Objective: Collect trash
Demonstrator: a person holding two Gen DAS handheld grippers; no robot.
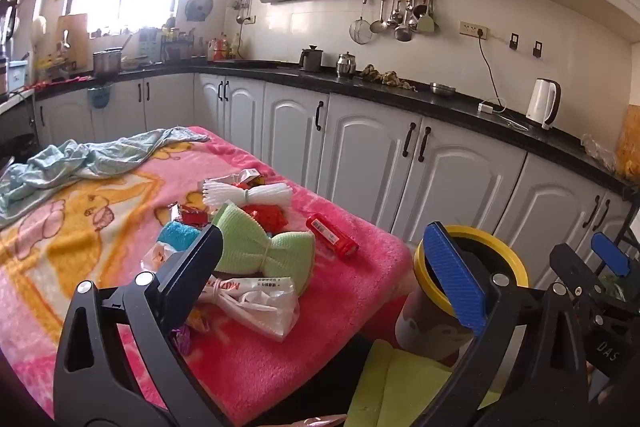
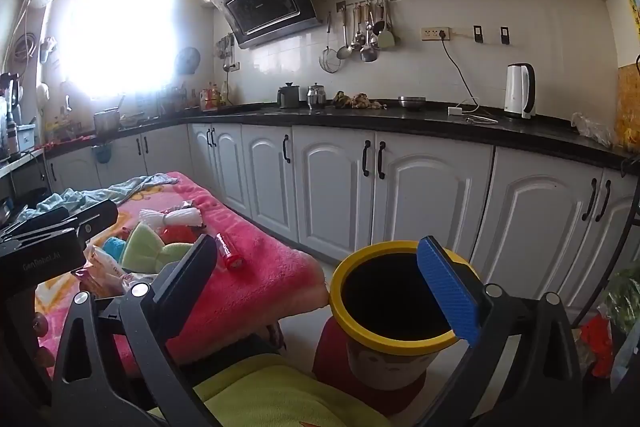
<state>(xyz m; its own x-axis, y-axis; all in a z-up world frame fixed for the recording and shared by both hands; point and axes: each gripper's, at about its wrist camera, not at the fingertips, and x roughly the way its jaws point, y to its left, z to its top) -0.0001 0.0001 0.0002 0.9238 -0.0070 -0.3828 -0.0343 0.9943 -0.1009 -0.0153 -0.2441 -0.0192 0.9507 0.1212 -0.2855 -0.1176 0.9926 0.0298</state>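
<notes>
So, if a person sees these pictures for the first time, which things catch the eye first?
Probably the bright pink cartoon blanket over the table, with a heap of clutter on it: a green knitted cloth, a red tube and a white plastic bag. Right of it, the yellow-rimmed bin stands on the floor, its dark mouth open.

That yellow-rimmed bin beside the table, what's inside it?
The bin stands open, with no lid. From the right wrist view its inside shows only black, so I cannot tell whether any trash lies in it. The blue pad of the right gripper covers part of the rim.
</notes>
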